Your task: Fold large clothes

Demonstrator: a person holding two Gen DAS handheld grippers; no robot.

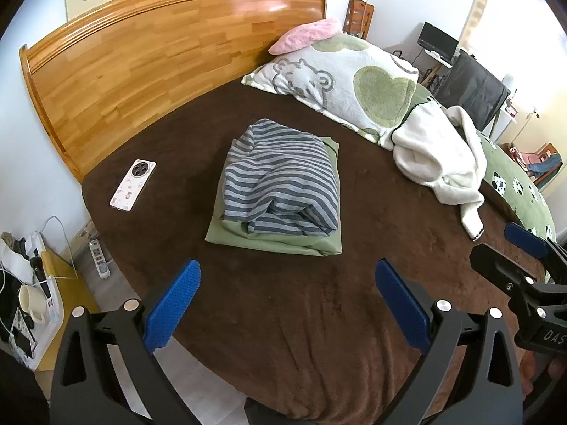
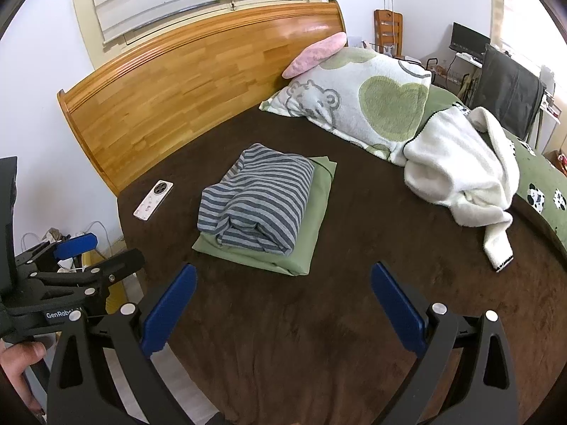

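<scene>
A folded grey-and-blue striped garment lies on top of a folded green garment in the middle of the brown bed cover. A crumpled white fleece garment lies unfolded at the right. My left gripper is open and empty, above the cover short of the stack. My right gripper is open and empty too, just right of the left one.
A phone lies on the cover left of the stack. A bear-print pillow and pink cushion lie by the wooden headboard. A green panda blanket lies at the right. A cluttered side table stands by the left bed edge.
</scene>
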